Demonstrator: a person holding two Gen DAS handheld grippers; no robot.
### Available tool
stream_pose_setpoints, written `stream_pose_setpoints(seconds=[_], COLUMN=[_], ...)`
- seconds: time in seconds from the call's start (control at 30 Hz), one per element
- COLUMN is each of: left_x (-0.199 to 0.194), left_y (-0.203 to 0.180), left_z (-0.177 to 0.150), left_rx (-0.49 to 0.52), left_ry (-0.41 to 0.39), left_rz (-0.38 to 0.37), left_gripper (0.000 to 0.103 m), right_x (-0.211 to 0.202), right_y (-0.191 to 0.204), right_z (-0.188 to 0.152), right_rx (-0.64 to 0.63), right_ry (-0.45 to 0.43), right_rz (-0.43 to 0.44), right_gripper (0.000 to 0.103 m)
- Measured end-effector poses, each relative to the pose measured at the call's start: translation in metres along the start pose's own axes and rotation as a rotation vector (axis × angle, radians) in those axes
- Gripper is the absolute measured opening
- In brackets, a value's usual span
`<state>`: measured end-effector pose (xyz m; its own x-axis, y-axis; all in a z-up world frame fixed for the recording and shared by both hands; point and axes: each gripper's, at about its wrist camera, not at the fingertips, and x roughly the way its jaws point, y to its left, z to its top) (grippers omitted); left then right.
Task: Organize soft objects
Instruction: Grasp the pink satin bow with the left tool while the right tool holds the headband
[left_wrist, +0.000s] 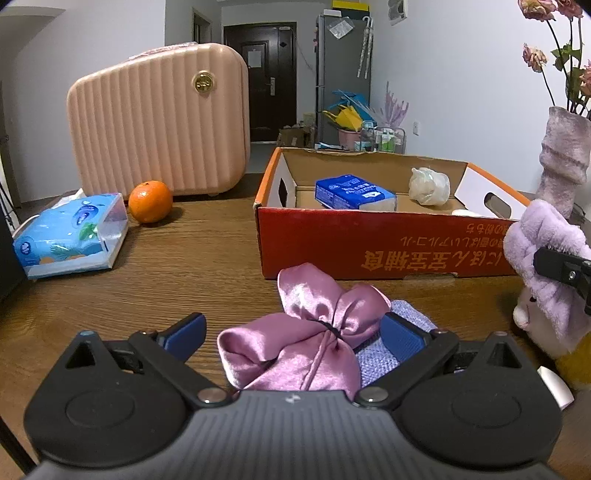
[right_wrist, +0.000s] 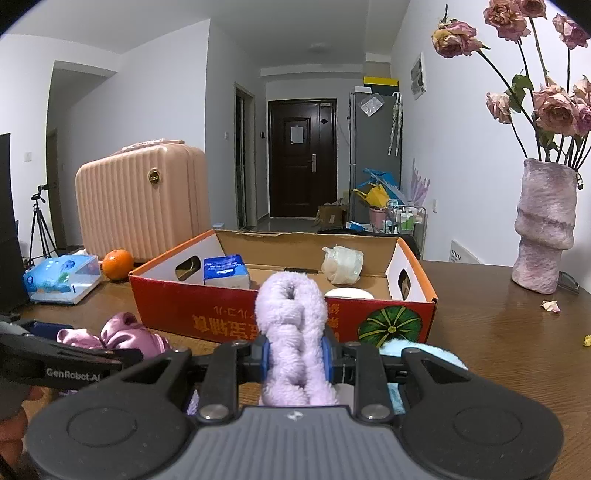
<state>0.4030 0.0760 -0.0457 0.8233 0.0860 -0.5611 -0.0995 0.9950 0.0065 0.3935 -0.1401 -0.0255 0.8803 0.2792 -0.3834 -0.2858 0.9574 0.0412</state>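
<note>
On the far left of the table (left_wrist: 192, 258) a tissue pack (left_wrist: 70, 236) lies flat, with an orange (left_wrist: 150, 201) just beside it and a pink suitcase (left_wrist: 159, 118) standing upright behind both. The left gripper (left_wrist: 293, 330) angles down toward the tabletop, its blue pads (left_wrist: 400, 334) spread wide on either side of a pink satin pouch (left_wrist: 306, 339); neither pad presses the pouch, which rests on the wood partly over a lilac knit cloth (left_wrist: 380, 354). In the right wrist view this gripper enters low from the left edge, with part of a hand (right_wrist: 14, 424) under it. Beyond the pouch sits the open red box (left_wrist: 369, 243), holding a blue tissue packet (left_wrist: 351, 192) toward its left, a crumpled white bag (left_wrist: 430, 184) toward its back right and a white round item (right_wrist: 349, 293) near its front wall. The right gripper (right_wrist: 295, 356) tilts gently downward before the box's front wall, its pads clamped narrow on a lilac plush band (right_wrist: 291, 321) whose looped end rises above the fingers. A light blue fuzzy thing (right_wrist: 421, 349) lies just right of it. Farther right, a vase (right_wrist: 545, 229) of dried roses stands on the table.
</note>
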Motion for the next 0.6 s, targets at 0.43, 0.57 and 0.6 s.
stream_pose_setpoints(seconds=[0.43,0.57,0.6], left_x=[-0.0009,-0.0048,-0.0054], left_y=[0.0015,-0.0007,-0.0011], left_z=[-0.0031,-0.0036,-0.0034], left_rx=[-0.015,-0.005,-0.002], left_ry=[0.037,0.023,0.02], left_rz=[-0.097,-0.093,-0.092], left_gripper=[0.054,0.051,0.051], right_x=[0.0,0.0001,0.0], right_y=[0.0033,0.0037,0.0038], right_z=[-0.0018,-0.0019,-0.0019], right_rx=[-0.011,-0.014,-0.015], right_ry=[0.002,0.002,0.001], right_rz=[0.003,0.004,0.005], right_gripper=[0.025,0.025,0.025])
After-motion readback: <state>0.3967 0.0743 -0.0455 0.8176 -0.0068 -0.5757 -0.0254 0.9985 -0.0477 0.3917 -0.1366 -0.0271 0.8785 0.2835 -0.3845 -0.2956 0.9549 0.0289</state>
